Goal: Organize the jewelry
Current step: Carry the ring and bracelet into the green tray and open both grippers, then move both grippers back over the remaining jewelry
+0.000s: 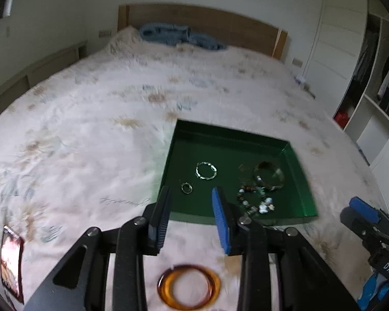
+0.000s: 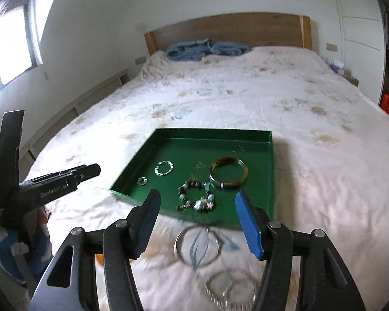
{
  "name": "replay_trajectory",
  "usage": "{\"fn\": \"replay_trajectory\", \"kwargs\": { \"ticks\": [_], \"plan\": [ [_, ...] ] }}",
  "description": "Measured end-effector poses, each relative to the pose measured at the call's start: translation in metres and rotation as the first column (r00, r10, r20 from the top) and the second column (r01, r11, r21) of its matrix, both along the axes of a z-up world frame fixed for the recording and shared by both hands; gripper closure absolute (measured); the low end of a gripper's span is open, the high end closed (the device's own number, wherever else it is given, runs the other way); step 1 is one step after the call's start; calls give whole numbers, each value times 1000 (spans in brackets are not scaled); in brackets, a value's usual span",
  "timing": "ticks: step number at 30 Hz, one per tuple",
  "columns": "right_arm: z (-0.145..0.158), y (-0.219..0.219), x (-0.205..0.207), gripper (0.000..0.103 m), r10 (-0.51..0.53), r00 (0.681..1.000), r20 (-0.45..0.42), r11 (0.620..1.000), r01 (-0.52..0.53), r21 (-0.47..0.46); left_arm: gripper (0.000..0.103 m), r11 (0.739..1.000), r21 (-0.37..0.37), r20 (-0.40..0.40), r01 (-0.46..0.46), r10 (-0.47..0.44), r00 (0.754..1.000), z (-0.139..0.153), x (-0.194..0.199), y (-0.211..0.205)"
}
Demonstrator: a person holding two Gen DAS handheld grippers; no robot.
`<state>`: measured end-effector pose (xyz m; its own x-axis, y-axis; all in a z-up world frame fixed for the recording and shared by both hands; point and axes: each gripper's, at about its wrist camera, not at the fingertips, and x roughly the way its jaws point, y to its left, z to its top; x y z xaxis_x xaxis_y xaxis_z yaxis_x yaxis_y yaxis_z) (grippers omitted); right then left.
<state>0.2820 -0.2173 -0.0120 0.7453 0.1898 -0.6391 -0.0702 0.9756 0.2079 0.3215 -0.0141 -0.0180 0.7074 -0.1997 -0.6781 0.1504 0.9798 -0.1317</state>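
A green tray [image 1: 302, 178] [image 2: 269, 181] lies on the bed. It holds a small ring [image 1: 186, 188] [image 2: 142, 180], a silver chain bracelet [image 1: 206, 170] [image 2: 164, 168], a beaded bracelet [image 1: 255, 200] [image 2: 197, 198] and a brown bangle [image 1: 268, 175] [image 2: 228, 172]. My left gripper [image 1: 190, 197] is open and empty at the tray's near edge. An amber bangle [image 1: 188, 286] lies on the bedspread beneath it. My right gripper [image 2: 197, 199] is open and empty. A silver bangle [image 2: 198, 245] and a second silver bracelet [image 2: 229, 289] lie on the bedspread below it.
The floral bedspread [image 1: 90, 129] covers the bed. A blue knitted item [image 1: 179, 36] lies by the wooden headboard [image 2: 228, 28]. A dark card [image 1: 11, 259] lies at the left. Wardrobe shelves [image 1: 376, 103] stand at the right. The other gripper shows in each view [image 1: 370, 223] [image 2: 46, 189].
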Motion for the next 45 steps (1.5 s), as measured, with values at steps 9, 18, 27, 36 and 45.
{"fn": "replay_trajectory", "kwargs": {
  "ticks": [9, 18, 27, 36, 45],
  "plan": [
    [32, -16, -92, 41, -50, 997, 57, 998, 48, 39, 72, 1000, 11, 66, 27, -28, 997, 28, -81, 7],
    [39, -40, -155, 40, -125, 990, 72, 992, 123, 39, 72, 999, 10, 56, 51, -52, 997, 20, -132, 13],
    [31, -68, -185, 40, -207, 976, 63, 977, 203, 58, 72, 1000, 16, 55, 25, -26, 998, 9, -156, 46],
    [11, -80, -193, 40, -242, 970, 38, 970, 240, 44, 72, 996, 9, 58, -91, 90, 994, -10, -179, 115],
    [-20, -84, -178, 40, -222, 975, -11, 974, 223, 35, 72, 987, 35, 29, -156, 155, 987, -33, -192, 163]
  ]
}}
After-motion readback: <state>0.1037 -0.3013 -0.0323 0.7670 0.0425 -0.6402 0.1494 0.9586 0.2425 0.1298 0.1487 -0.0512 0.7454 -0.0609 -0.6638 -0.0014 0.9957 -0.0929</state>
